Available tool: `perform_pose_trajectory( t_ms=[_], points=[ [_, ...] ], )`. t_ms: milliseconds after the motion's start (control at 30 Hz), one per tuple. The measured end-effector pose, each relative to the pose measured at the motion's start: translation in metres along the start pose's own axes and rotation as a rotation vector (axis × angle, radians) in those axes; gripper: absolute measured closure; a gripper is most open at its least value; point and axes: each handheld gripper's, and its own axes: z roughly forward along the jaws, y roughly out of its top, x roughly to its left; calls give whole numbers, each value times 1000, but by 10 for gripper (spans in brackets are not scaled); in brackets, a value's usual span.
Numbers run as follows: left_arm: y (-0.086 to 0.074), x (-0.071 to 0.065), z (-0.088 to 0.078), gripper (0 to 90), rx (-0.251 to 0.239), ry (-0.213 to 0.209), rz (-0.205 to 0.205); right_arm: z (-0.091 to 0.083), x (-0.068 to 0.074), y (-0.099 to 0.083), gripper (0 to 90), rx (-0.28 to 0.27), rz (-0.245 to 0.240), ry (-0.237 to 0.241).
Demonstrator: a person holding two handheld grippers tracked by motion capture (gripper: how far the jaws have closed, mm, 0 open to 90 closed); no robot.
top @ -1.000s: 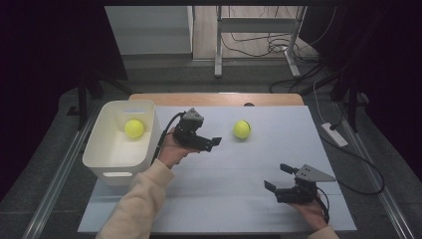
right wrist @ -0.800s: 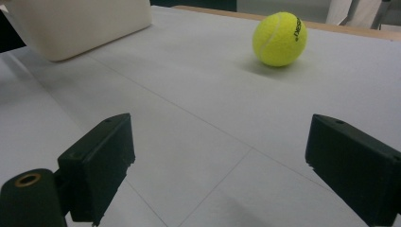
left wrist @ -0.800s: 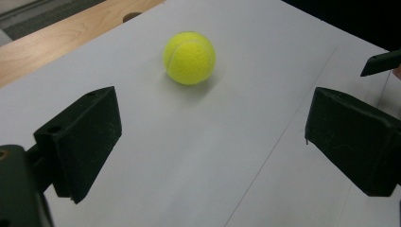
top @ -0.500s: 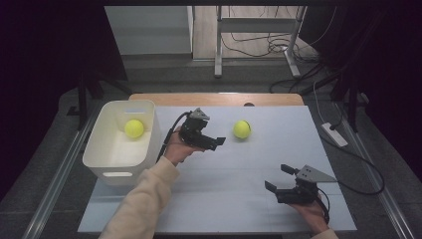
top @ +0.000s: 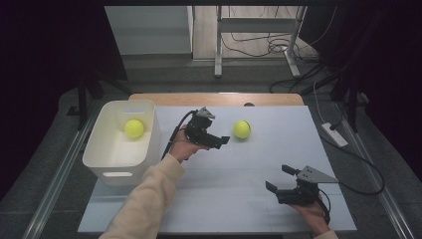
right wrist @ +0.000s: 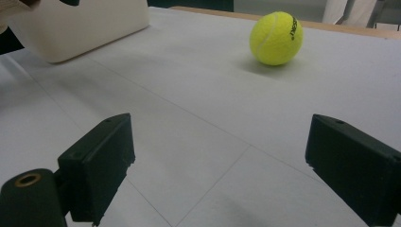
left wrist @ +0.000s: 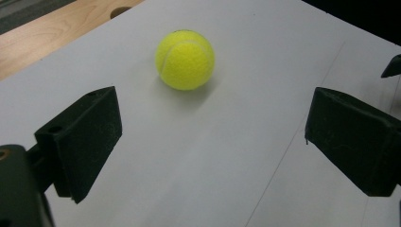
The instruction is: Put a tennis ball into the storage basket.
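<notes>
I am lining up my left gripper (top: 222, 141), fingers wide and empty, just left of the tennis ball (top: 242, 129) on the desk's (top: 239, 174) far middle, judging a short advance next, while my right gripper (top: 278, 180) is hovering wide near-right.

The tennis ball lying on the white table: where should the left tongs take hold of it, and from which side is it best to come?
Grip the tennis ball across its widest middle, one jaw on each side. It is round and lies free on the table, so any level works, but off-centre jaws may squeeze it out. Come from its left, where the left tongs already point at it, open wider than the ball.
</notes>
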Motion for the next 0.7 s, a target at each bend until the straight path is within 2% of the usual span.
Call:
perform_pose_trajectory(
  t_ms=[700],
  points=[
    [6, 2, 26, 56, 35, -8, -2, 3, 0, 1, 89, -1, 0, 8]
  ],
)
